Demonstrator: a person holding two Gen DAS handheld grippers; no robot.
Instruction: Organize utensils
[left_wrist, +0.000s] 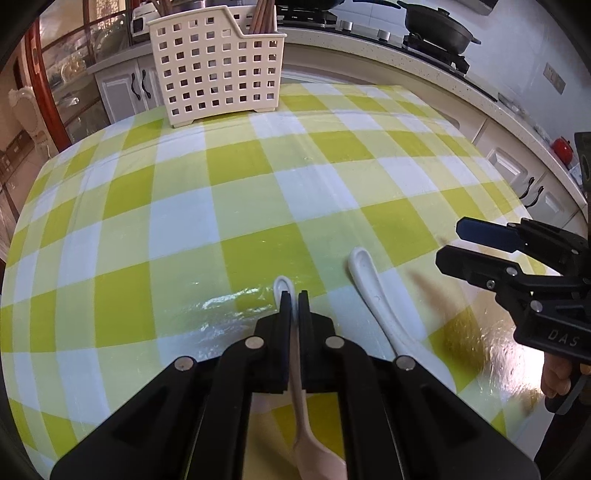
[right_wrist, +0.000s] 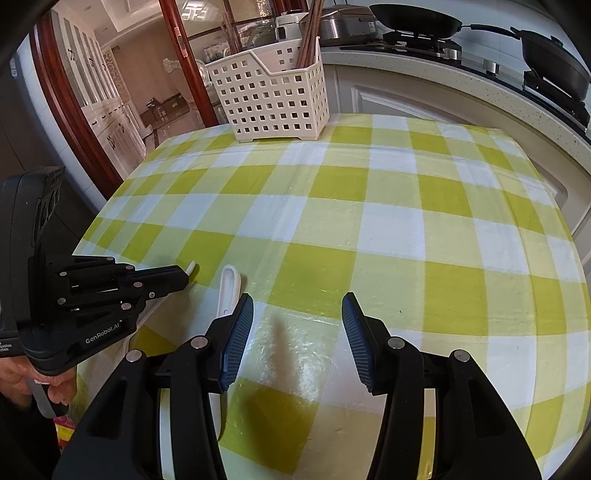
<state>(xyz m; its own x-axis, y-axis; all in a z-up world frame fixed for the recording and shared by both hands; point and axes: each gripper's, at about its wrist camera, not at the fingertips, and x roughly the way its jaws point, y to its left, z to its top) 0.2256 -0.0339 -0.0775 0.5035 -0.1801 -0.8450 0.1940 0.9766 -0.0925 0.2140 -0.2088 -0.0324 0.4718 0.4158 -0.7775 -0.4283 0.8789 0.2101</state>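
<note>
Gripping one white spoon (left_wrist: 284, 286) by its handle, our left tool (left_wrist: 293, 295) is closed; a second spoon (left_wrist: 373, 295) lies just right of it on the desk (left_wrist: 184, 221), with our right tool (right_wrist: 297, 306) open and empty.

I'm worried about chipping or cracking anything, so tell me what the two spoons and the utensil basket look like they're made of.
Spoon in the left gripper: the held spoon looks like glazed white ceramic, smooth and thick-rimmed.
Loose spoon on the tablecloth: same glossy white look, probably ceramic, though melamine can't be ruled out.
Basket: cream plastic, matte, moulded with square holes.
</note>
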